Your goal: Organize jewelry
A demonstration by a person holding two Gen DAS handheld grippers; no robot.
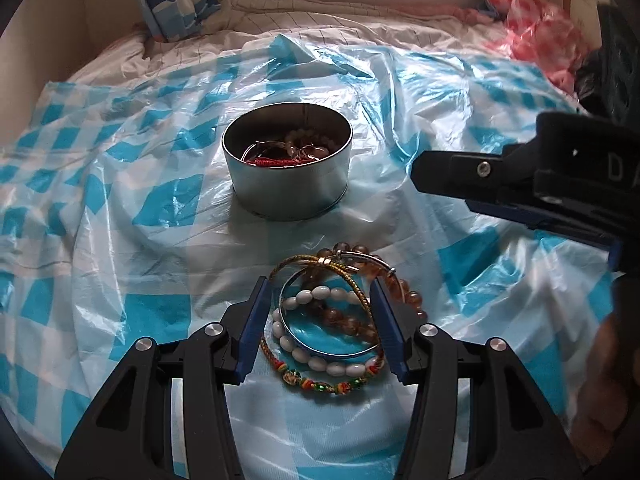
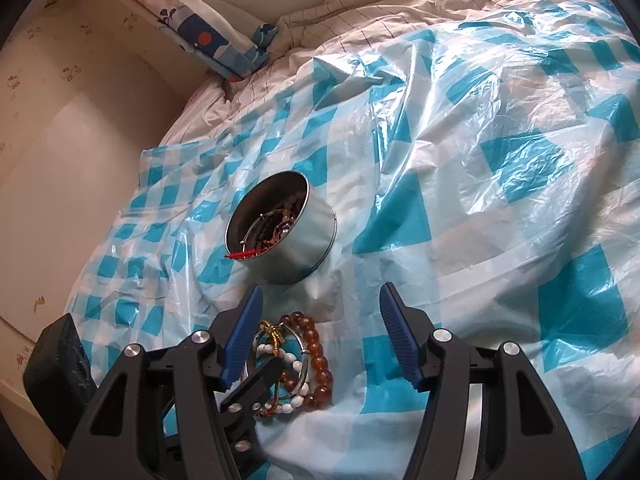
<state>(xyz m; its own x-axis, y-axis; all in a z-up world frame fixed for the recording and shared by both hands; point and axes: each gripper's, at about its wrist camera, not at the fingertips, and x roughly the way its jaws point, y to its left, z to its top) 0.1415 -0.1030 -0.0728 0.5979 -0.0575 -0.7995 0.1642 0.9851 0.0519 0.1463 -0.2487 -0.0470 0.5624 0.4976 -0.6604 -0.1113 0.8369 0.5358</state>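
Where a blue-and-white checked plastic sheet [image 1: 120, 184] lies crumpled over a bed [image 1: 304, 20] with pale lined bedding, a round metal tin [image 1: 287, 176] stands open as the landmark. A blue patterned pillow [image 1: 168, 4] leans against the cream wall beyond the tin, and crumpled pink plastic [image 1: 532, 36] lies far off to the tin's right, near the bed's edge.

Inside the tin sit several pieces of jewelry [image 1: 294, 148], among them a thin metal bangle, pale beads and a red cord [image 2: 244, 255] that pokes over the rim.

On the near side of the tin, just apart from it, rests a pile of bracelets [image 1: 332, 320]: a silver bangle [image 1: 320, 346], a white bead bracelet [image 1: 308, 356], an amber bead bracelet [image 2: 320, 364], and a gold braided cord [image 1: 320, 264] with colourful knots.

The left hand-held gripper [image 1: 322, 328] is down at this pile with its blue pads moderately apart, one on each side of the silver bangle and very close to it; contact cannot be made out, and nothing is lifted.

The right hand-held gripper [image 2: 322, 334] hovers to the right of the pile, on the near side of the tin, its fingers spread wide and holding nothing.
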